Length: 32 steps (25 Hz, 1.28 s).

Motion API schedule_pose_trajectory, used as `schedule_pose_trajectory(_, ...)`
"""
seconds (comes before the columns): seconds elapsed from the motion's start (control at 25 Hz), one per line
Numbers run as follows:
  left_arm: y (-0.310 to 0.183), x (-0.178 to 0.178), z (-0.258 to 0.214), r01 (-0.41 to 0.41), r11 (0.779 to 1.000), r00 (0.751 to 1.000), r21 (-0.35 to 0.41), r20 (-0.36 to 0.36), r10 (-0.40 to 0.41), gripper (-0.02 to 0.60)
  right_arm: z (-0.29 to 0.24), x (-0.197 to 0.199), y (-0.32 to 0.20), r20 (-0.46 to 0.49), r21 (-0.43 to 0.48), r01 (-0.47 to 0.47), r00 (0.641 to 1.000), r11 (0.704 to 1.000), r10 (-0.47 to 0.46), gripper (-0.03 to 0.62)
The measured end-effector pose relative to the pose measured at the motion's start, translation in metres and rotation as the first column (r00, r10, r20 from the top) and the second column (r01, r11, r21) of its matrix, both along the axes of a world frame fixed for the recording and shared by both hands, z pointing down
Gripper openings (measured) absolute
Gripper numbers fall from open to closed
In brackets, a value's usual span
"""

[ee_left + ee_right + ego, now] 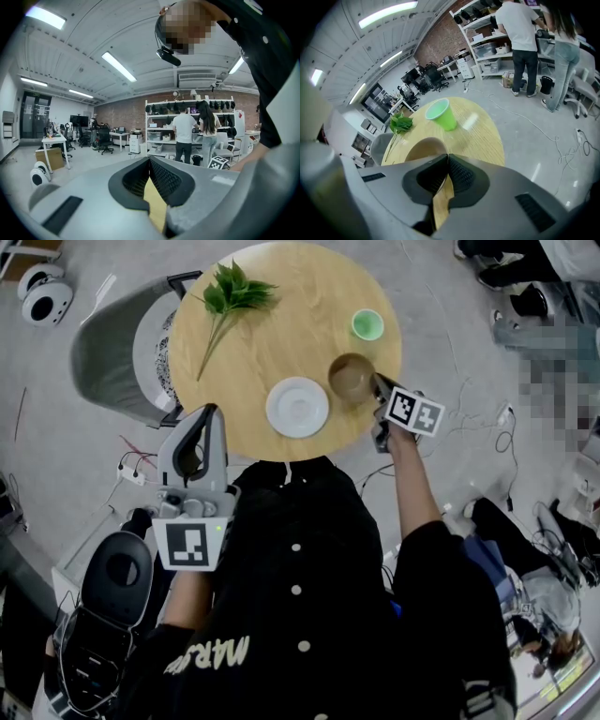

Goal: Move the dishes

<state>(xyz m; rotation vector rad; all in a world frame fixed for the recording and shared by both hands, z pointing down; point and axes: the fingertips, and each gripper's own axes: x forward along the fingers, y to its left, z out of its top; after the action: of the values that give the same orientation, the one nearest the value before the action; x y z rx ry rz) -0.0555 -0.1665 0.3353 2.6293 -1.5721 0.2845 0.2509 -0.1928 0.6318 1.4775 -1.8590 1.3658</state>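
The left gripper (210, 414) is hanging short of the table (291, 343), off its near edge, its jaws pressing together on nothing. Just past that edge a white plate (297, 407) is sitting. Beside the plate, the right gripper (376, 382) is reaching in from the right, its jaws pinching the rim of the brown bowl (351, 376). Farther on, a green cup (367, 324) is standing, and a leafy sprig (234, 292) is lying at the far left.

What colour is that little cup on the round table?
Light green; the right gripper view shows the cup best.
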Motion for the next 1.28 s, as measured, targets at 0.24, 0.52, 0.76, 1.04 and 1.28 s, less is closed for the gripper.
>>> schedule_pose_trajectory(0.24, 0.000, 0.004, 0.001, -0.004, 1.000, 1.000, -0.007, 0.008, 0.004, 0.003, 0.006, 0.000, 0.001, -0.014, 0.001, 0.008, 1.000, 1.000, -0.008, 0.011)
schedule_pose_trajectory(0.52, 0.002, 0.009, -0.002, -0.012, 1.000, 1.000, 0.001, 0.011, 0.012, 0.003, 0.011, 0.004, 0.004, -0.030, -0.003, 0.007, 1.000, 1.000, -0.007, 0.011)
schedule_pose_trajectory(0.76, 0.002, 0.008, -0.003, -0.008, 1.000, 1.000, -0.001, 0.009, 0.008, 0.003, 0.011, 0.003, 0.005, -0.046, 0.001, 0.011, 0.999, 1.000, -0.011, 0.018)
schedule_pose_trajectory(1.04, 0.004, 0.006, -0.010, -0.004, 1.000, 1.000, 0.013, 0.002, 0.004, 0.003, 0.000, 0.002, -0.002, -0.071, 0.057, 0.035, 0.997, 0.998, -0.031, 0.249)
schedule_pose_trajectory(1.28, 0.004, 0.006, -0.017, -0.008, 0.999, 1.000, 0.031, -0.004, 0.008, 0.003, -0.021, 0.006, -0.019, -0.146, 0.183, 0.078, 0.988, 0.980, -0.051, 0.402)
